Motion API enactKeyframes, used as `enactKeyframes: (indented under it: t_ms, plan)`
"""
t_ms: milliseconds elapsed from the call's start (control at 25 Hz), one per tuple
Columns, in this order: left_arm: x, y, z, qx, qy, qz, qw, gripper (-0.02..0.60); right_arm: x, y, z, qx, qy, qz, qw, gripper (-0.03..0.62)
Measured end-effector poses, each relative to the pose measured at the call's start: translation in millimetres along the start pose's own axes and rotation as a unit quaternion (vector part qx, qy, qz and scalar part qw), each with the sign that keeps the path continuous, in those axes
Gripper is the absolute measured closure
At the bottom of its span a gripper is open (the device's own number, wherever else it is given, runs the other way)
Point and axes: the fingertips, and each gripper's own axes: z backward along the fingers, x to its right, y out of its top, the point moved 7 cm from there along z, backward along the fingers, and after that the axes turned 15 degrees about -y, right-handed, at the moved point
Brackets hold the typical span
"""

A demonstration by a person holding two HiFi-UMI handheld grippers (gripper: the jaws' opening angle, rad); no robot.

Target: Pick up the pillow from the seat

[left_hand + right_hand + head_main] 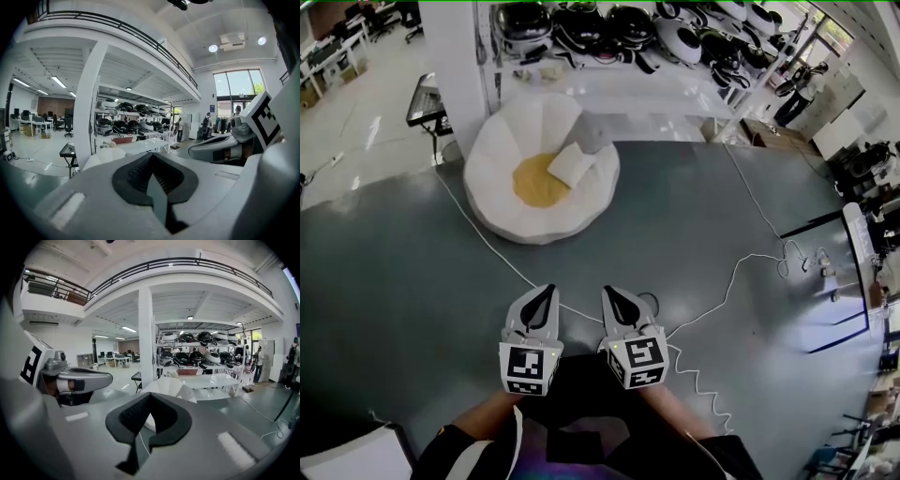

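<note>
A small white pillow lies on the yellow centre cushion of a white petal-shaped seat, which stands on the grey floor far ahead. My left gripper and right gripper are side by side near my body, well short of the seat. Both are shut and hold nothing. The left gripper view shows the left gripper with its jaws together and the seat just beyond them. The right gripper is likewise shut, with the seat ahead of it.
A white cable snakes over the floor between me and the seat. Behind the seat are a white pillar, a low white platform and racks of round black-and-white shells. A keyboard stand is at the left, a person at the far right.
</note>
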Motion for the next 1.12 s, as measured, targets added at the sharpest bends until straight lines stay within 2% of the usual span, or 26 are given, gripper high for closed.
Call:
enactKeyframes:
  t_ms: [360,600,1120]
  plan:
    - [-8.1,3.4,-6.7,0.003,0.004,0.002,1.0,0.58,4.9,4.4,-11.4,0.002,-0.011,-0.012,1.0,0.592]
    - [-23.0,5.4,-22.7,-0.005,0.031,0.003,0.9995,0.58,9.7,9.6,-41.6,0.005,0.015,-0.01,1.0,0.592]
    - [-50.3,31.7,-133.9,-0.01,0.058,0.015,0.9981,0.58,86.6,36.9,-139.8,-0.001,0.052,0.0,0.999,0.592]
